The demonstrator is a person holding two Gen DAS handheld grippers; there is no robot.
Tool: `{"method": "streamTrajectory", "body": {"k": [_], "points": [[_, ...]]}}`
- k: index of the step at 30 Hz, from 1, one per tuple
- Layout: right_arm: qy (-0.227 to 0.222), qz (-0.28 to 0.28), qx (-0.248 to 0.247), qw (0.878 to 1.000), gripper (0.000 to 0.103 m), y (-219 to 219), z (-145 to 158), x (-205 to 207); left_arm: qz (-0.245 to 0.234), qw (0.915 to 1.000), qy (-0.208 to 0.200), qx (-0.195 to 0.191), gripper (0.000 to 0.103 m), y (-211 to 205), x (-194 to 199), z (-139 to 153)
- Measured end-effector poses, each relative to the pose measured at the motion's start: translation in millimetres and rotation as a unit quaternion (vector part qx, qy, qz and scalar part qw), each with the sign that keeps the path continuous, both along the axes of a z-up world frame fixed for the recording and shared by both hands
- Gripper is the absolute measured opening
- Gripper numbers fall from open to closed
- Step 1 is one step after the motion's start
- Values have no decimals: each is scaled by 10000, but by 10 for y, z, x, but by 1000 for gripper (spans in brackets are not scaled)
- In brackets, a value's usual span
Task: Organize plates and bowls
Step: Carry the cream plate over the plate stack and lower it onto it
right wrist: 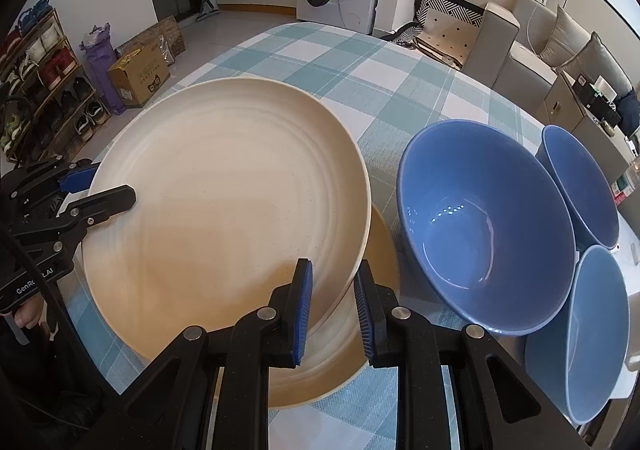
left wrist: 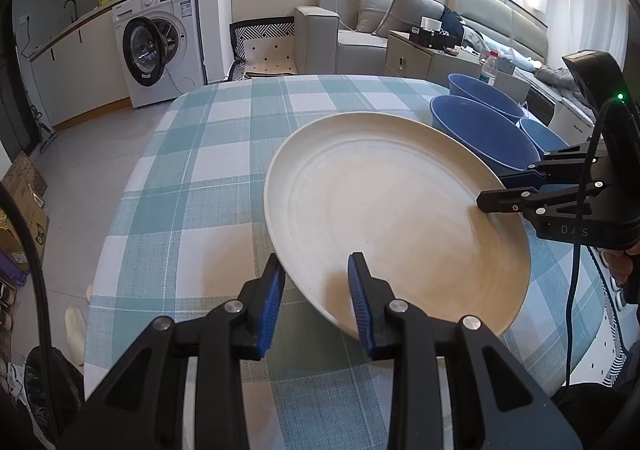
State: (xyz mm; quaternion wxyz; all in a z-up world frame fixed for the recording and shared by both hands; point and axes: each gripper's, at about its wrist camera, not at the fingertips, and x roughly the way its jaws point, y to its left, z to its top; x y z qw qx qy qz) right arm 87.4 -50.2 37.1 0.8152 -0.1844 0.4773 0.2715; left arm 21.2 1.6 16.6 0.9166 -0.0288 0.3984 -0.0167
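Note:
A large cream plate is held over the checked tablecloth by both grippers at opposite rims. My left gripper is shut on its near rim in the left wrist view, and shows at the left edge of the right wrist view. My right gripper is shut on the rim nearest it, and appears on the right of the left wrist view. A second cream plate lies partly under the held one. Three blue bowls stand to the right.
The table's far half carries only the cloth. Beyond it are a washing machine, a grey sofa and a low cabinet. A shoe rack and a cardboard box stand on the floor to the left.

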Motion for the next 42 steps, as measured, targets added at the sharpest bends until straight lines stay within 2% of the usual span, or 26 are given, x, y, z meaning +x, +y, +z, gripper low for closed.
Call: {"method": "streamTrajectory", "body": {"k": [20, 42], "points": [[104, -159, -138, 9997, 22, -156, -141, -116, -226, 9995, 198, 121, 30, -184, 44, -130], [-11, -260, -627, 9977, 24, -199, -257, -141, -444, 9977, 431, 265, 32, -371, 71, -288]]}}
